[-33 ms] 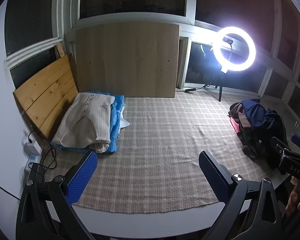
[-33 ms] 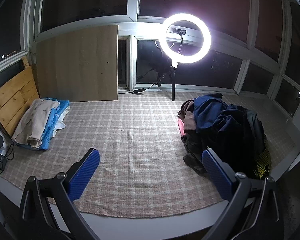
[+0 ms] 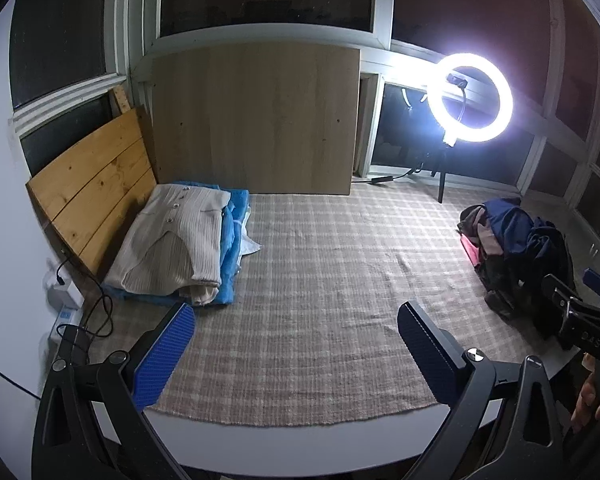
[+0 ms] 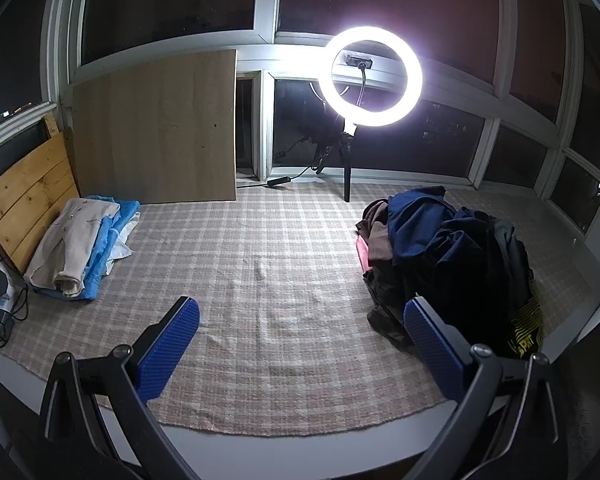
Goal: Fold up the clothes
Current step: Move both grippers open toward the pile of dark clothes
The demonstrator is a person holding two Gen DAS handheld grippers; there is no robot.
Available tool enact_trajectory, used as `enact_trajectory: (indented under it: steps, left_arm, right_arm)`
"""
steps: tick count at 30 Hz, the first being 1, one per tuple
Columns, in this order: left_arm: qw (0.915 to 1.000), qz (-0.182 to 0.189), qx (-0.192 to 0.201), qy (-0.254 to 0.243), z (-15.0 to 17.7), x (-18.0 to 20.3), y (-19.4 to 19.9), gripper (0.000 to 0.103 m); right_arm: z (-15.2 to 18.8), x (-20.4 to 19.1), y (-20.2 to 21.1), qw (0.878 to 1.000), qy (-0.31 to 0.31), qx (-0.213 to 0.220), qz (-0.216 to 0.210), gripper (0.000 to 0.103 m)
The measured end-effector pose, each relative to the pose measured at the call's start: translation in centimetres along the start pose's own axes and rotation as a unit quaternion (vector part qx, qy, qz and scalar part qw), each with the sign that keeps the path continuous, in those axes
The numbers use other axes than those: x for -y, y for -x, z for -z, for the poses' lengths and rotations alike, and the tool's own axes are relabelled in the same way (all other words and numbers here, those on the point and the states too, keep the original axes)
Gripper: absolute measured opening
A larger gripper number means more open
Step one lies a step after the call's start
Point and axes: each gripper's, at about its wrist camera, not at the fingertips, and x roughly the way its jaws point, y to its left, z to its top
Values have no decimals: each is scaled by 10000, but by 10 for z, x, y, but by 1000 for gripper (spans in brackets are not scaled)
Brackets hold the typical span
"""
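Observation:
A stack of folded clothes (image 3: 172, 248) lies at the left on the plaid cloth (image 3: 320, 280): a beige buttoned knit on top of blue and white pieces. It also shows in the right wrist view (image 4: 76, 248). A heap of unfolded dark clothes (image 4: 448, 260) sits at the right, navy on top, with brown and pink pieces; it also shows in the left wrist view (image 3: 516, 252). My left gripper (image 3: 296, 340) is open and empty above the cloth's near edge. My right gripper (image 4: 300, 336) is open and empty, its right finger (image 4: 432, 344) in front of the heap.
A lit ring light (image 4: 376, 76) on a stand is at the back. A pale board (image 3: 256, 120) and a pine panel (image 3: 92, 184) lean against the windows. Cables and a power strip (image 3: 64, 304) lie at the left edge. My right gripper shows at the right of the left wrist view (image 3: 580, 316).

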Motion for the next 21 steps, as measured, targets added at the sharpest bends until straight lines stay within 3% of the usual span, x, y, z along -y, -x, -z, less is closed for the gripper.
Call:
enact_trajectory:
  steps: [21]
  left_arm:
    - [9997, 224, -128, -27, -6, -2, -27, 102]
  right_arm:
    - [2, -4, -17, 9999, 24, -121, 84, 103]
